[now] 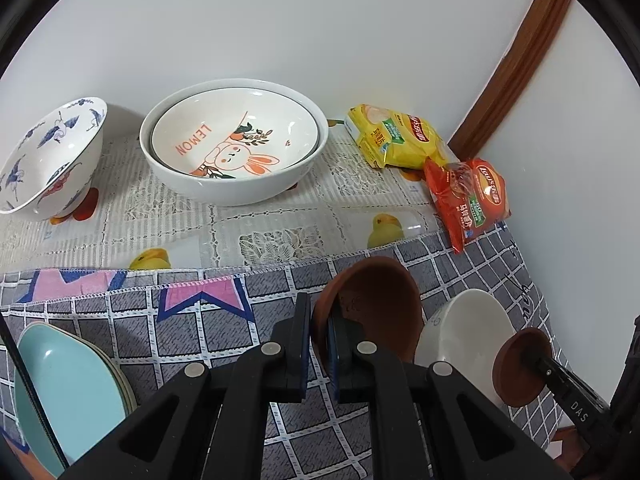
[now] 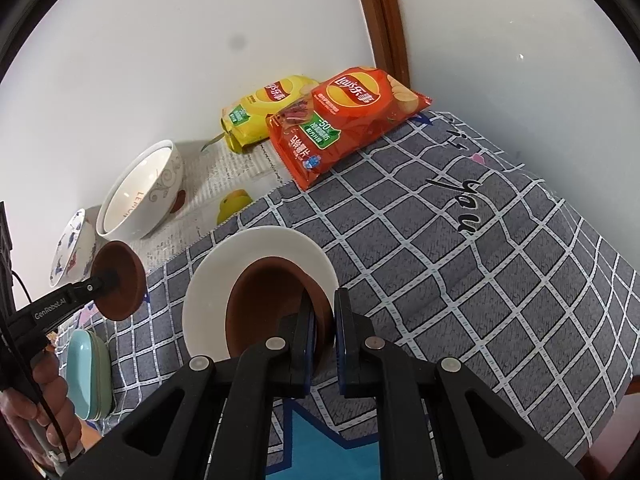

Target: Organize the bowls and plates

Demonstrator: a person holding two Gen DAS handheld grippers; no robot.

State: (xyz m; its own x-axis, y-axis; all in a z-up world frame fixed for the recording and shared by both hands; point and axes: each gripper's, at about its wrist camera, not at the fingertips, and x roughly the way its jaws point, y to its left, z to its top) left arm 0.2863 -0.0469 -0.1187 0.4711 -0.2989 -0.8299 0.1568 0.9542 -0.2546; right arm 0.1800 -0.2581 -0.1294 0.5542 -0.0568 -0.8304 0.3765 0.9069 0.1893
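We've both grippers clamped on brown dishes: right gripper [image 2: 322, 320] over the white plate [image 2: 208, 280], left gripper [image 1: 320, 332] beside it. Lower level, release gently.

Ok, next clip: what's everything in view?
Small round brown dishes: two, brown, one in each gripper.
Shallow white ceramic bowl: one, white, on cloth under right-hand dish.
Large white bowl: one, white, at back, rabbit-print LEMON dish nested inside.
Crane-patterned bowl: one, blue-on-white, back left.
Teal plates: stack, teal, near left.
Crisp bags: two, yellow and red, by wall.
Grey checked cloth: one, grey, front.
Left gripper, right gripper: black, each shut on a dish.
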